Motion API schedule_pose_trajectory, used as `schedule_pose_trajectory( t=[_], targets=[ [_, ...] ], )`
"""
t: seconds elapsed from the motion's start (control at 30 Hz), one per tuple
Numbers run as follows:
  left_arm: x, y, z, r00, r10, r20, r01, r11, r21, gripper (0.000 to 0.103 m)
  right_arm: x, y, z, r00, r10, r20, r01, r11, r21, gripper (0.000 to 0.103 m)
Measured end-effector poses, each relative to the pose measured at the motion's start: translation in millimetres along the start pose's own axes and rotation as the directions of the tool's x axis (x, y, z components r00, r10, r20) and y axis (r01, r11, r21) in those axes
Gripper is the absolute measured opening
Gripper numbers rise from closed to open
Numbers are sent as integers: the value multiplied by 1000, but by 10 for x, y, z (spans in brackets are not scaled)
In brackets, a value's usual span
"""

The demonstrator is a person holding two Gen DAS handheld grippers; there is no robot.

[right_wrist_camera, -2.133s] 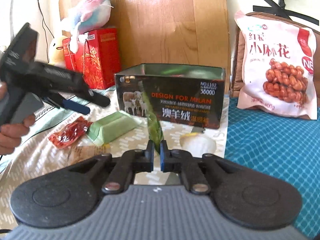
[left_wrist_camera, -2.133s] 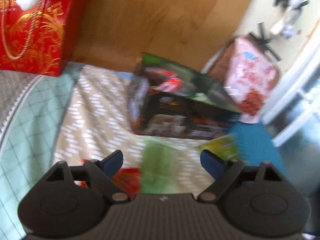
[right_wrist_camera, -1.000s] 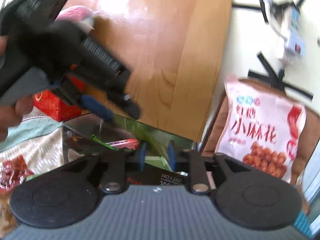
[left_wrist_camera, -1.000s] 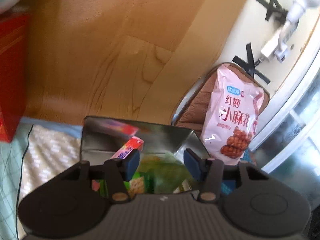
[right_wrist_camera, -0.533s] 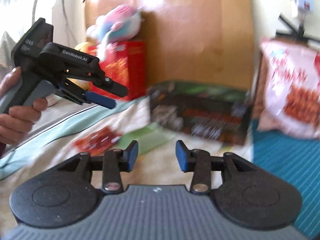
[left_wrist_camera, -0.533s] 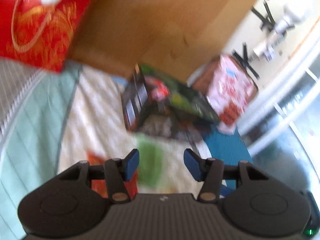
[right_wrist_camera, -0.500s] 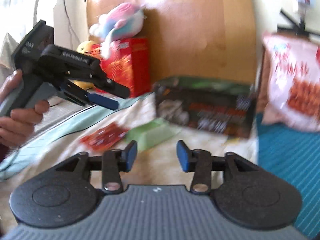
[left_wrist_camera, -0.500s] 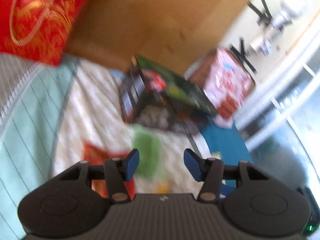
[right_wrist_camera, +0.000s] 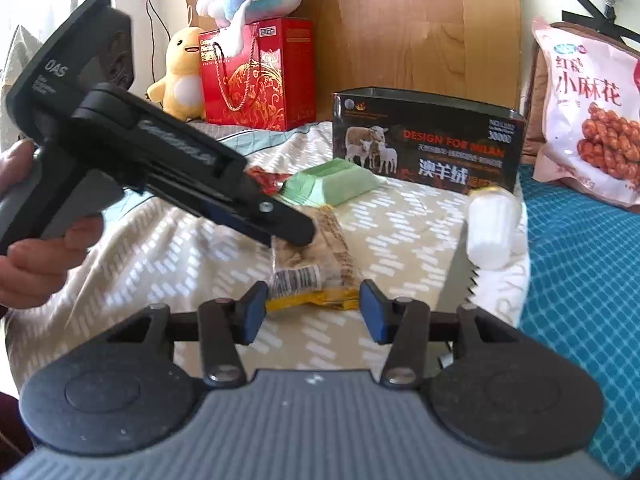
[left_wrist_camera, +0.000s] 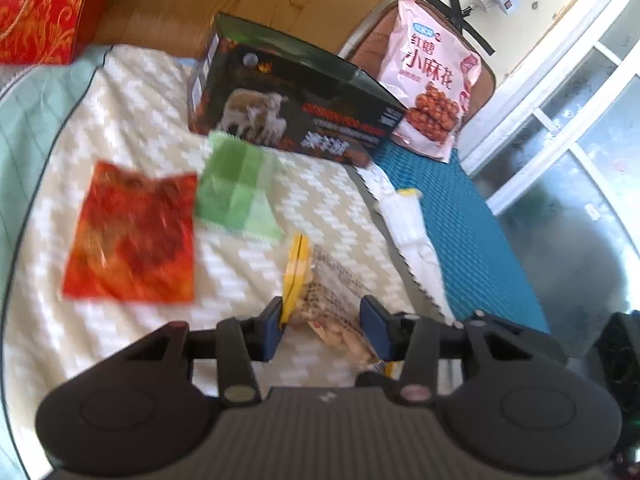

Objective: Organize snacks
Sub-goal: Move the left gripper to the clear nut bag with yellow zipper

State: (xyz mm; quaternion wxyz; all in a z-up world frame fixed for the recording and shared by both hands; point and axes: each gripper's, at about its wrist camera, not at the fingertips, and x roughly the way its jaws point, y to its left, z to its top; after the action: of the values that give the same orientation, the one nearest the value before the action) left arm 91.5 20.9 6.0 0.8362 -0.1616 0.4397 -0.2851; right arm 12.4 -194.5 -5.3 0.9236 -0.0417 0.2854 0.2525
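Observation:
A yellow-edged clear snack packet (left_wrist_camera: 324, 292) (right_wrist_camera: 310, 252) lies on the cream patterned blanket. My left gripper (left_wrist_camera: 322, 330) is open, its fingers either side of the packet's near end; in the right wrist view (right_wrist_camera: 280, 226) it hovers over the packet's far end. My right gripper (right_wrist_camera: 312, 310) is open and empty, just short of the packet's barcode end. A green packet (left_wrist_camera: 236, 188) (right_wrist_camera: 334, 184) and a red packet (left_wrist_camera: 132, 236) lie beside it. The dark open box (left_wrist_camera: 296, 108) (right_wrist_camera: 424, 136) stands behind them.
A white wrapped snack (left_wrist_camera: 404, 220) (right_wrist_camera: 490, 232) lies at the blanket's edge by the teal mat (right_wrist_camera: 580, 280). A big pink snack bag (left_wrist_camera: 432, 76) (right_wrist_camera: 588, 112) leans at the back right. A red gift box (right_wrist_camera: 256, 72) and plush toys (right_wrist_camera: 184, 72) stand against the wooden headboard.
Both grippers left the box and came down over the blanket. The right gripper let go of its green packet and opened. The left gripper now straddles the yellow-edged packet.

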Motion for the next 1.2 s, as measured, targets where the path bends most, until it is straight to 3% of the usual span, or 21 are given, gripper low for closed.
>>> schedule_pose_trajectory(
  t=[0.2, 0.33, 0.43, 0.47, 0.6, 0.73, 0.77, 0.8, 1.0, 1.2],
  targets=[
    [-67, -181, -220, 1000, -3, -17, 3, 1000, 18, 44, -142, 17, -122, 999, -36, 6, 36, 999, 10, 58],
    [-161, -239, -264, 1000, 5, -30, -4, 999, 37, 55, -206, 91, -154, 999, -51, -1, 51, 999, -12, 59],
    [-296, -222, -222, 999, 40, 24, -41, 998, 42, 75, -228, 120, -177, 999, -40, -1, 40, 999, -10, 61],
    [-339, -207, -196, 997, 53, 48, -55, 998, 38, 77, -228, 129, -180, 999, -39, 0, 39, 999, -10, 63],
    [-333, -147, -70, 997, 48, 54, -49, 999, 10, 72, -200, 136, -165, 999, -35, -1, 35, 999, 1, 63],
    [-72, -168, -97, 998, 61, -12, -61, 998, 28, 57, -165, 111, -146, 1000, -29, 6, 29, 999, 30, 62],
    [-68, -213, -125, 998, 67, 7, -67, 997, 47, 54, -170, 108, -139, 999, -33, 5, 33, 999, 39, 57],
    [-51, -241, -144, 998, 58, -15, -57, 997, 59, 48, -183, 110, -135, 999, -34, 2, 33, 999, 38, 45],
    [-113, -359, -415, 998, 4, -63, 2, 994, 105, 46, -354, 207, -236, 999, 28, -30, -29, 999, -41, 42],
    [-299, -382, -718, 995, -61, -82, 69, 993, 98, 47, -591, 221, -378, 994, 98, -53, -100, 994, -43, 43]
  ],
)
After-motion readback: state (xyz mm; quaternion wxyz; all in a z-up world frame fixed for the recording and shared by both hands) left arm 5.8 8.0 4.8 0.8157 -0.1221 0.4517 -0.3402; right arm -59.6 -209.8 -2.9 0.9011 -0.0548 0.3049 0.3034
